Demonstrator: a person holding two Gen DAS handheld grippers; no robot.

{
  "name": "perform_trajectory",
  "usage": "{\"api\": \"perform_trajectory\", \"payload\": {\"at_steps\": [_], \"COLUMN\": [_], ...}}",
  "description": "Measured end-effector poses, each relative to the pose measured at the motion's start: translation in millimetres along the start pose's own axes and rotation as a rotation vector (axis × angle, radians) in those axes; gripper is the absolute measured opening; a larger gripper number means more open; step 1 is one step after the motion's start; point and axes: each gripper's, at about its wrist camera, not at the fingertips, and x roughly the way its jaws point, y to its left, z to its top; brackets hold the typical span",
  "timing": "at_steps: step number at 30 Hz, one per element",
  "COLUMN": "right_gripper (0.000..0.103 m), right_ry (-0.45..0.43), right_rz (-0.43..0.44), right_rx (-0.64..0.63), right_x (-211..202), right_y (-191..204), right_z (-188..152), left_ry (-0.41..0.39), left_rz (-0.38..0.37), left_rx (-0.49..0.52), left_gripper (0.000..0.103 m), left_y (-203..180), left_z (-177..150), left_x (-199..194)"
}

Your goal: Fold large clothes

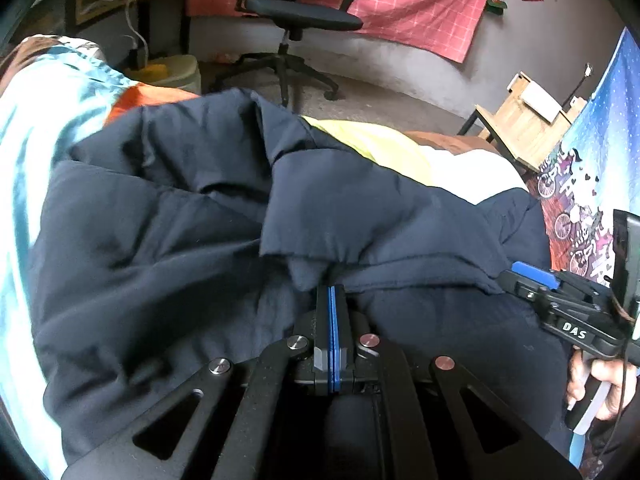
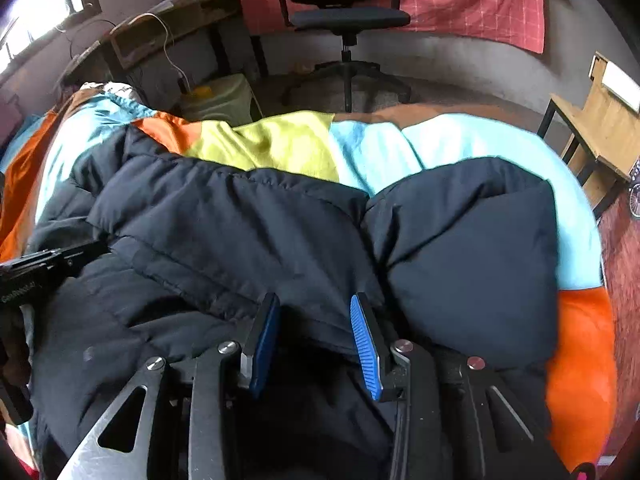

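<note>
A large navy puffer jacket [image 1: 180,220] lies crumpled over a bed with a patchwork quilt [image 1: 40,128]. My left gripper [image 1: 333,290] is shut, its blue pads pinching a fold of the jacket's edge at the tips. At the right edge of that view a hand holds my right gripper [image 1: 536,276], which bites the same hem. In the right wrist view the jacket [image 2: 240,220] fills the foreground, and the right gripper [image 2: 314,304] has a thick padded fold clamped between its parted blue pads [image 2: 266,340]. The left gripper [image 2: 44,268] reaches in from the left edge.
The quilt [image 2: 440,140] shows beyond the jacket. Past the bed's far edge stand an office chair [image 2: 348,20], a pale bin [image 2: 220,96] under a desk, and a wooden side table [image 2: 600,132] to the right. A patterned cloth [image 1: 580,184] hangs at far right.
</note>
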Motion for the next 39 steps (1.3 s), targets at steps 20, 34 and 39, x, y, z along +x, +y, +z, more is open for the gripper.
{"api": "perform_trajectory", "payload": {"at_steps": [20,34,39], "right_gripper": [0.098,0.103,0.103], "right_ry": [-0.240,-0.334,-0.370], "right_rz": [0.028,0.016,0.012], "right_rx": [0.107,0.111,0.094], "right_x": [-98.6,-164.0,-190.9], "right_y": [18.6,41.1,47.5], "right_z": [-21.3,-72.4,-91.8], "left_ry": [-0.185,-0.318,-0.357], "left_rz": [0.028,0.090,0.088], "left_rx": [-0.090,0.020,0.046], "left_gripper": [0.073,0.097,0.100], "left_y": [-16.4,-54.6,-69.6], "left_z": [-29.8,-80.5,-98.8], "left_x": [-97.8,-179.7,-208.5]}}
